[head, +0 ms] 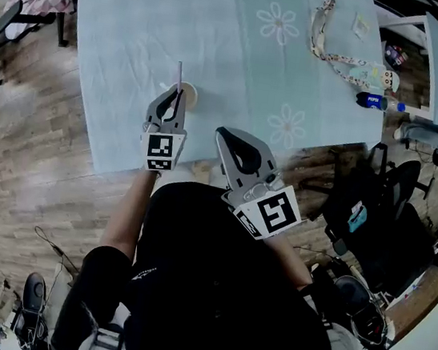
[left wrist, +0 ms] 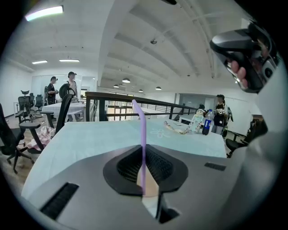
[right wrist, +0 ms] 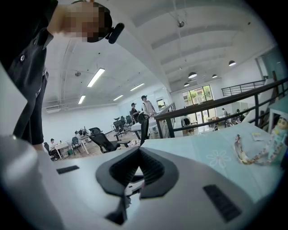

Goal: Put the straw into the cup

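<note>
A pale purple straw (head: 179, 75) stands upright in my left gripper (head: 173, 95), which is shut on it low down. In the left gripper view the straw (left wrist: 140, 121) rises between the pads, and a tan paper cup (left wrist: 151, 185) shows just under the jaws. From the head view the cup (head: 190, 96) sits on the teal tablecloth, right beside the left gripper's tips. The straw's lower end is over the cup's mouth; whether it is inside I cannot tell. My right gripper (head: 226, 137) hangs near the table's front edge, shut and empty, its jaws (right wrist: 139, 152) meeting.
The teal cloth with daisy prints covers the table (head: 142, 30). A patterned lanyard (head: 328, 40), a small doll (head: 386, 76) and a Pepsi bottle (head: 372, 100) lie at the far right edge. Office chairs (head: 394, 195) stand around, and people (left wrist: 71, 85) stand far off.
</note>
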`<action>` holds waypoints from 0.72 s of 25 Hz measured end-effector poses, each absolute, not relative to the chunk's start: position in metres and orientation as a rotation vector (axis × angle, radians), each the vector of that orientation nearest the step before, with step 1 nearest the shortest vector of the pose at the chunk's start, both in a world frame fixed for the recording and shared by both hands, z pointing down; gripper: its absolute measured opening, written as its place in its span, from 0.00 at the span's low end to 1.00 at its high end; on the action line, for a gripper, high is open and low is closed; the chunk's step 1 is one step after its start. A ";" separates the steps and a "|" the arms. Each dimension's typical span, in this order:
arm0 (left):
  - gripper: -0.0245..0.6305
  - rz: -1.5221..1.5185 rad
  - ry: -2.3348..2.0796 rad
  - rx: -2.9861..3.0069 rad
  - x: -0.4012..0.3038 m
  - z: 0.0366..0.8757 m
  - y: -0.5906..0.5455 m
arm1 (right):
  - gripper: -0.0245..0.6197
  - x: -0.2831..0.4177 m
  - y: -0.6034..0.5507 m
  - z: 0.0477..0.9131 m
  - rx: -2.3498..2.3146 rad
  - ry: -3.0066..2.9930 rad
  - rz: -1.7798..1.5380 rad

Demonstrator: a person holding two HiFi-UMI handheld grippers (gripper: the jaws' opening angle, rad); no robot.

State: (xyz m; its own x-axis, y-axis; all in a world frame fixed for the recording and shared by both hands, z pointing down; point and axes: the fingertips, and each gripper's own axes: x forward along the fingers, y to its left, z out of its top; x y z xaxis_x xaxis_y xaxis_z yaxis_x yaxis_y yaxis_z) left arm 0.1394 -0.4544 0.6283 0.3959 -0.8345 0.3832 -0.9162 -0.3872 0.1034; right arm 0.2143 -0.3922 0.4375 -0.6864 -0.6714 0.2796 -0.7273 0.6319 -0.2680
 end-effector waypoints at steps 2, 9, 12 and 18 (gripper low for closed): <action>0.08 0.389 -1.547 2.352 0.139 0.630 -0.457 | 0.05 0.213 -0.394 0.439 1.149 -2.700 0.553; 0.08 0.439 -1.570 2.343 0.144 0.637 -0.471 | 0.05 0.215 -0.402 0.445 1.109 -2.704 0.570; 0.08 0.446 -1.574 2.328 0.141 0.639 -0.473 | 0.05 0.216 -0.408 0.445 1.113 -2.704 0.573; 0.08 0.506 -1.588 2.311 0.143 0.642 -0.478 | 0.05 0.223 -0.415 0.448 1.115 -2.699 0.578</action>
State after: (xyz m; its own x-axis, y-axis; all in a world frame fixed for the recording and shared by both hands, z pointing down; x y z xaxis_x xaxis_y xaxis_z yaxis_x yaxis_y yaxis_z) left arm 0.1430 -0.4776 0.6424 0.3301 -0.8338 0.4424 -0.9361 -0.3494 0.0400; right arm 0.2229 -0.4151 0.4481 -0.7077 -0.6429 0.2928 -0.7065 0.6463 -0.2885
